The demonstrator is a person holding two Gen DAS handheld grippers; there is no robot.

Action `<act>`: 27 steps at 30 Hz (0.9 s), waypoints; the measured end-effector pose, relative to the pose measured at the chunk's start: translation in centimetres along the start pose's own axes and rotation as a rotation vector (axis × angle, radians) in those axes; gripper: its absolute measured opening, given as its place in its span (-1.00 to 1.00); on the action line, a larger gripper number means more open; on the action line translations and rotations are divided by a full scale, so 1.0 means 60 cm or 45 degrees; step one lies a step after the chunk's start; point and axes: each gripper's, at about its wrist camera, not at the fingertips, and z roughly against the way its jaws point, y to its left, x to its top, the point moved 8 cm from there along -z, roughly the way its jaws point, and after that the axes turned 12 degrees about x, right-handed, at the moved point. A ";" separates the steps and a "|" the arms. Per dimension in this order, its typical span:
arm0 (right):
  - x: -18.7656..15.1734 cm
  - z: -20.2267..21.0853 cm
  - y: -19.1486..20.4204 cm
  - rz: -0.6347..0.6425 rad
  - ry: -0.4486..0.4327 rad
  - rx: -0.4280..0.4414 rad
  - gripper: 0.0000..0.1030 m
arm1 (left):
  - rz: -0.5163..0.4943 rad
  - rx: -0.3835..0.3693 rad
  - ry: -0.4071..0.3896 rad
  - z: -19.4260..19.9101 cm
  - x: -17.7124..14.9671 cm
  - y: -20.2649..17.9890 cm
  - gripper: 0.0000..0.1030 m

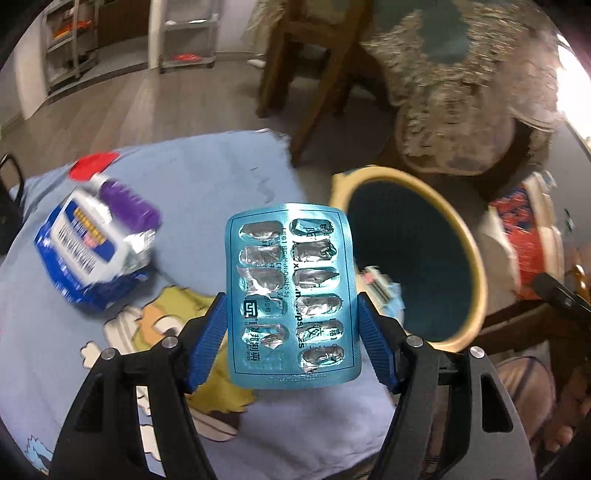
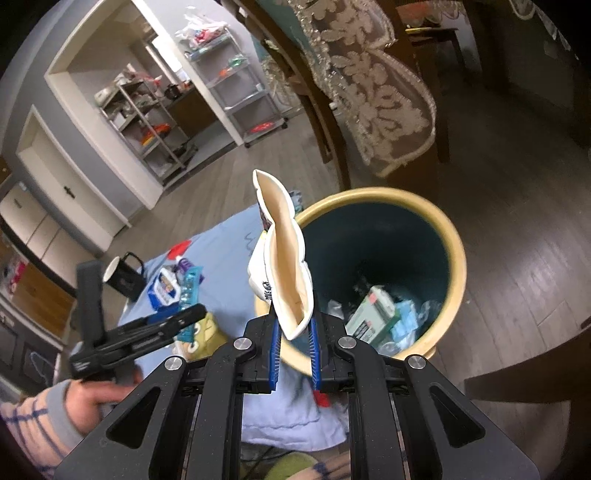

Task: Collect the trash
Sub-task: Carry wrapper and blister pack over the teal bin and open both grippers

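Tongs: left [image 1: 291,332] grips one blister pack [image 1: 291,295]; right [image 2: 294,339] one wrapper [image 2: 282,266].

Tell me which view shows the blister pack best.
Left wrist view: the blister pack fills the centre, its emptied pockets and print readable, held between the left gripper fingers. The right wrist view shows it only small and edge-on.

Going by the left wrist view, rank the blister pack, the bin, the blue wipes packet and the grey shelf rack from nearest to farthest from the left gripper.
1. Blister pack: between the left gripper's fingers.
2. Bin: just right of it.
3. Blue wipes packet: left, on the blue cloth.
4. Grey shelf rack: far across the floor, top left.
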 end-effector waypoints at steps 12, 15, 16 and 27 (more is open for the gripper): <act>0.007 -0.013 -0.083 -0.146 0.032 -0.136 -0.72 | -0.104 -0.096 -0.044 0.033 0.035 -0.117 0.32; 0.009 -0.023 -0.093 -0.153 0.049 -0.160 -0.72 | -0.126 -0.102 -0.038 0.026 0.038 -0.134 0.32; 0.009 -0.027 -0.096 -0.156 0.059 -0.172 -0.72 | -0.131 -0.102 -0.033 0.021 0.037 -0.137 0.32; -0.007 -0.052 -0.122 -0.233 0.179 -0.213 -0.35 | -0.179 -0.088 0.080 -0.052 0.023 -0.178 0.34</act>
